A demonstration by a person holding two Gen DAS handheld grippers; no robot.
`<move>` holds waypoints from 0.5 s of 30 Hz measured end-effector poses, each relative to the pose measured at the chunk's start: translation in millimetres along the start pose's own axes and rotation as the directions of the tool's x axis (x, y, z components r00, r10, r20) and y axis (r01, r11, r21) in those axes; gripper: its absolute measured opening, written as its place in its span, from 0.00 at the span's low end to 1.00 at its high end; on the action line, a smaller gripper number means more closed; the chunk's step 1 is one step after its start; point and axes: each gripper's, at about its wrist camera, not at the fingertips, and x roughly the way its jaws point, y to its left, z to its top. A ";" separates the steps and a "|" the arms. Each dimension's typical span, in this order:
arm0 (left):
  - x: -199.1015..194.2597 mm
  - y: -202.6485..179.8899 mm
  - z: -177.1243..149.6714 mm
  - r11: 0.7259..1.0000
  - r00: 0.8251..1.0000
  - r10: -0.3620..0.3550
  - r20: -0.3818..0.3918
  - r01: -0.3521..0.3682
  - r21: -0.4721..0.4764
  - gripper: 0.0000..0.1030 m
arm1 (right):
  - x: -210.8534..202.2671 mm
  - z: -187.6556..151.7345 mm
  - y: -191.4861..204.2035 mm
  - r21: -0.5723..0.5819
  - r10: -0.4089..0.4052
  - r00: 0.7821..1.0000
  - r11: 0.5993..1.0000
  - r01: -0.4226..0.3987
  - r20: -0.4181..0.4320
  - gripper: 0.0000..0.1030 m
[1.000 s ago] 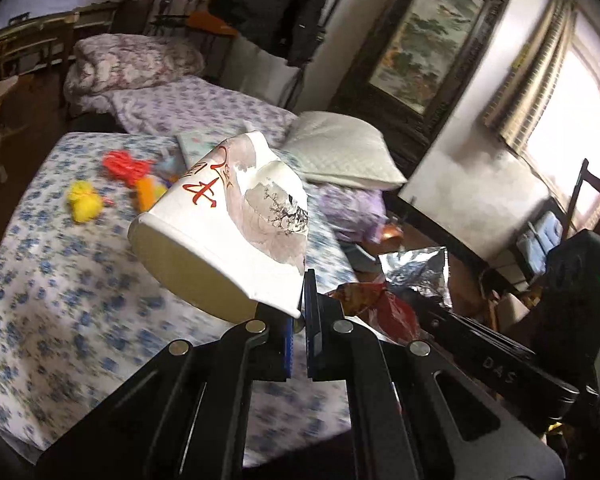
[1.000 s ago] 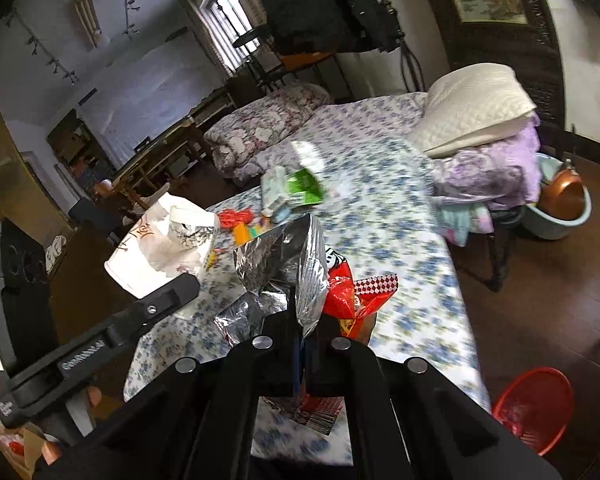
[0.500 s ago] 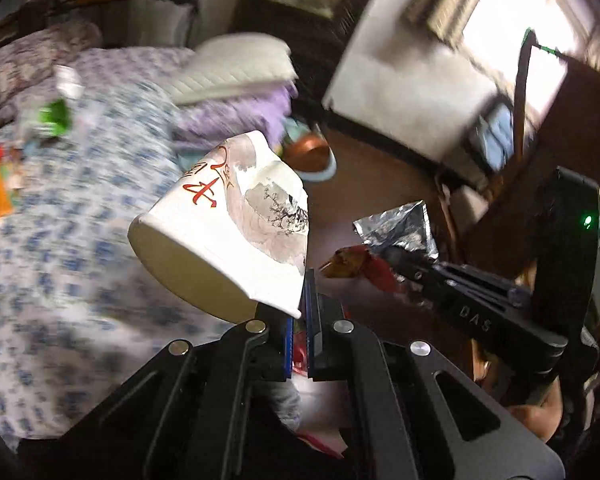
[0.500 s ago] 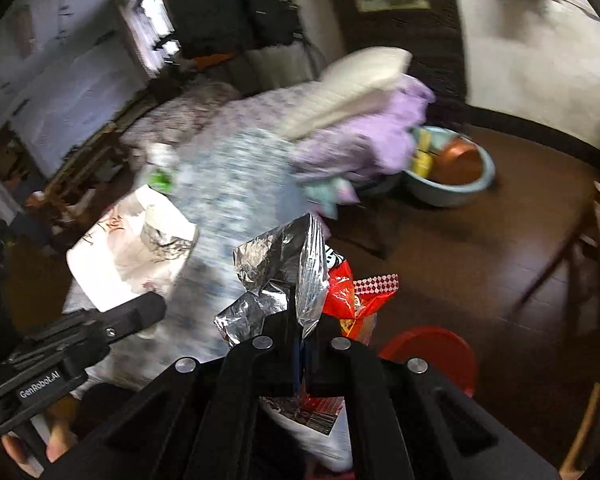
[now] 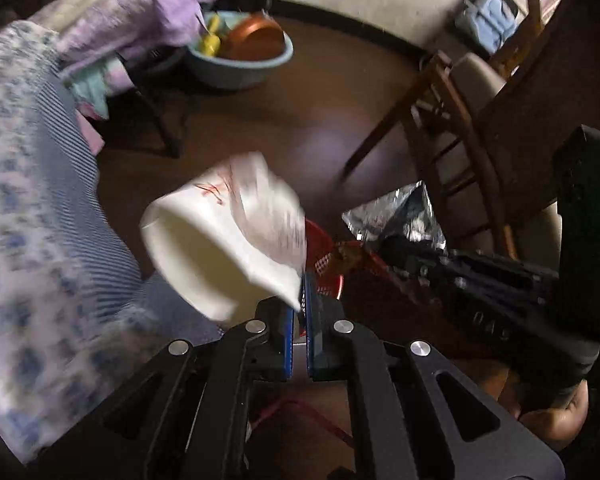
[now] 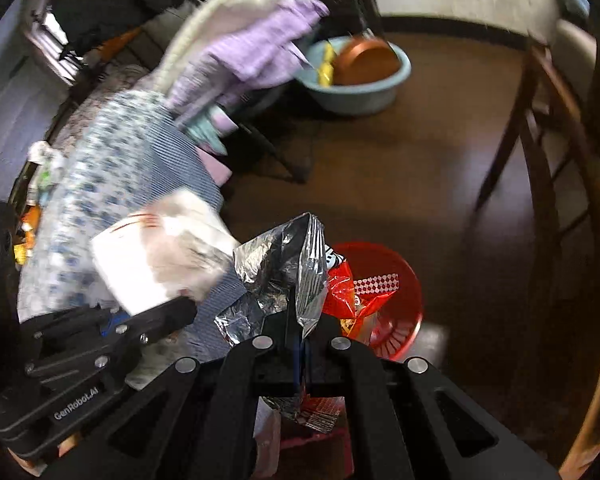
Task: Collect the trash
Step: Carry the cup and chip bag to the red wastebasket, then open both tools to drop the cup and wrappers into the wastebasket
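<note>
The crushed white paper cup (image 5: 224, 236) is pinched by its rim in the closed left tongs (image 5: 300, 312), held above the floor beside the flowered bed (image 5: 28, 208). The right tongs (image 6: 301, 340) are clamped on a foil-lined red snack bag (image 6: 300, 268), which hangs over the red basket (image 6: 399, 280) on the brown floor (image 6: 399, 168).

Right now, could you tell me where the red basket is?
In the right wrist view, the red basket sits on the floor, lower centre, just behind the chip bag held by the right gripper.
</note>
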 end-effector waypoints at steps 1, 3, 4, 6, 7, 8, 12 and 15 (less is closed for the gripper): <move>10.2 1.5 1.1 1.000 1.000 -0.006 -0.019 0.005 -0.011 0.05 | 7.4 -2.3 -5.1 0.015 0.003 1.000 1.000 -0.002 -0.016 0.02; 29.1 7.0 5.6 0.999 0.998 -0.021 -0.054 0.019 -0.037 0.05 | 19.5 -7.5 -14.9 0.043 0.010 0.999 0.999 -0.009 -0.042 0.02; 37.2 7.2 5.4 0.999 0.998 -0.024 -0.066 0.021 -0.045 0.05 | 24.6 -8.5 -17.8 0.051 0.010 0.999 0.999 -0.008 -0.050 0.02; 49.2 10.6 8.3 0.998 0.996 -0.030 -0.080 0.025 -0.056 0.05 | 34.7 -9.6 -23.5 0.066 0.008 0.998 0.998 -0.004 -0.065 0.02; 55.2 13.6 8.9 0.997 0.996 -0.037 -0.085 0.031 -0.068 0.05 | 38.4 -10.0 -26.8 0.069 0.005 0.998 0.998 0.000 -0.070 0.02; 61.1 18.2 8.8 0.996 0.995 -0.043 -0.095 0.035 -0.086 0.05 | 45.3 -9.8 -30.6 0.074 -0.002 0.997 0.997 0.008 -0.081 0.02; 74.9 32.5 6.7 0.988 0.989 -0.057 -0.133 0.037 -0.149 0.05 | 64.2 -10.4 -39.8 0.098 -0.005 0.994 0.995 0.016 -0.111 0.02; 71.7 38.3 5.1 0.984 0.990 -0.067 -0.122 0.045 -0.173 0.05 | 74.1 -12.2 -45.7 0.110 -0.003 0.992 0.994 0.017 -0.129 0.03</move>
